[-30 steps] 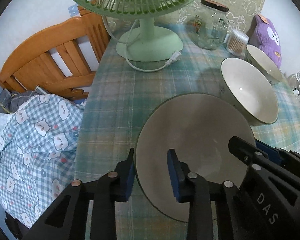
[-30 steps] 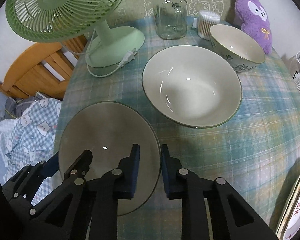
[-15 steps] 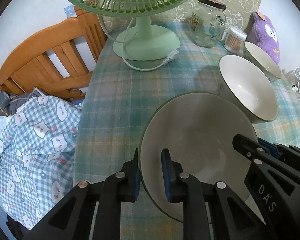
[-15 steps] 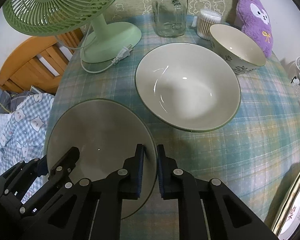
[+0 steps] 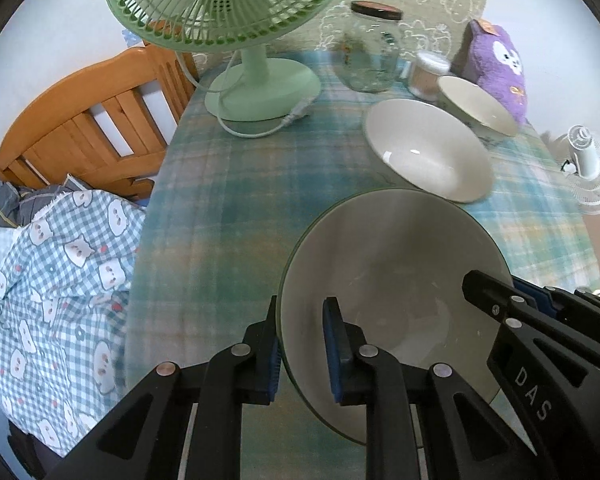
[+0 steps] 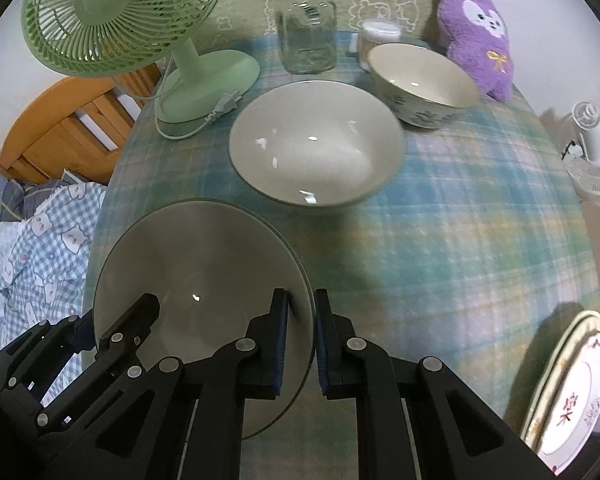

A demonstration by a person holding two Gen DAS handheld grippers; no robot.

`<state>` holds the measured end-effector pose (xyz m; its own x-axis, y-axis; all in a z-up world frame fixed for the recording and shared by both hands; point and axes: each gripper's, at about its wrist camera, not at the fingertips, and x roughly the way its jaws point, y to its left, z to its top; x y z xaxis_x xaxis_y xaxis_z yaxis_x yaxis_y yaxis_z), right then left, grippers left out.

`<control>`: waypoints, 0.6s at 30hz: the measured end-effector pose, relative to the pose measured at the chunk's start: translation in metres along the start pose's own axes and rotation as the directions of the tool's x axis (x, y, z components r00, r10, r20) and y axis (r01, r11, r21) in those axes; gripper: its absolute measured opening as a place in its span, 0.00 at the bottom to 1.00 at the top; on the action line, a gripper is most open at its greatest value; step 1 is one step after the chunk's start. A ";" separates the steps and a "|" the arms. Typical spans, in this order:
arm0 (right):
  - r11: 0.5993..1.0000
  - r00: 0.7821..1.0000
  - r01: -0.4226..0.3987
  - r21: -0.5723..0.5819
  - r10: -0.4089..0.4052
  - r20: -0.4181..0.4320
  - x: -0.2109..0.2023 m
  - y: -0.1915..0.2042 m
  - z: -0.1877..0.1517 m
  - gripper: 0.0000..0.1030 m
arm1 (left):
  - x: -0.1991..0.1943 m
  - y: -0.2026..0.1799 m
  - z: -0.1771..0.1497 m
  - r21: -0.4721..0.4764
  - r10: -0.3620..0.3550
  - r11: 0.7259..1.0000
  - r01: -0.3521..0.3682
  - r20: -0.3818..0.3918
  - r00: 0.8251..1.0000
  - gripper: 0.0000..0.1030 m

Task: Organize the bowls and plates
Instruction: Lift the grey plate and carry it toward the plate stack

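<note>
**2 grippers clamp opposite rims of a large bowl above a plaid-covered table**

A large pale bowl with a thin green rim (image 5: 388,280) is held by both grippers. The left gripper (image 5: 300,344) pinches the bowl's rim at about 9 o'clock, 1 blue-padded finger inside the wall and 1 outside. The right gripper (image 6: 300,344) pinches the rim at about 3 o'clock in the same way, its fingers pressed close on the thin wall. In each wrist view the other gripper shows at the far side of the bowl.

The bowl sits over the near part of a table with a blue-green plaid cloth (image 6: 480,220); whether it touches the cloth cannot be told.

At 12 o'clock from the held bowl stands a second wide white bowl (image 6: 316,148), near it but apart. At 1 o'clock beyond that is a smaller bowl with a leaf pattern (image 6: 420,84). Past these stand a glass jar with a dark lid (image 6: 306,28), a tub of cotton swabs (image 6: 376,36) and a purple plush toy (image 6: 480,40).

At 11 o'clock stands a green desk fan (image 6: 120,16), its cord and plug lying on the cloth. At 4 o'clock, at the table's edge, lies a stack of plates (image 6: 576,392) with red characters on the top 1.
</note>
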<state>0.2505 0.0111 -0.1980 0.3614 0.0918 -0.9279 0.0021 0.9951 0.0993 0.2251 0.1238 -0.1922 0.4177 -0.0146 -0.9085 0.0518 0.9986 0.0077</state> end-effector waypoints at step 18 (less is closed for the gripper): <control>1.000 1.000 0.011 -0.011 -0.011 0.009 -0.054 -0.102 -0.078 0.15 | -0.037 -0.103 -0.071 -0.024 -0.034 0.999 0.034 -0.010 0.999 0.16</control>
<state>0.1579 -0.0923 -0.1863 0.3699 0.0809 -0.9256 -0.0038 0.9963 0.0856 0.1404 0.0254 -0.1893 0.4064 -0.0480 -0.9124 0.0440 0.9985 -0.0329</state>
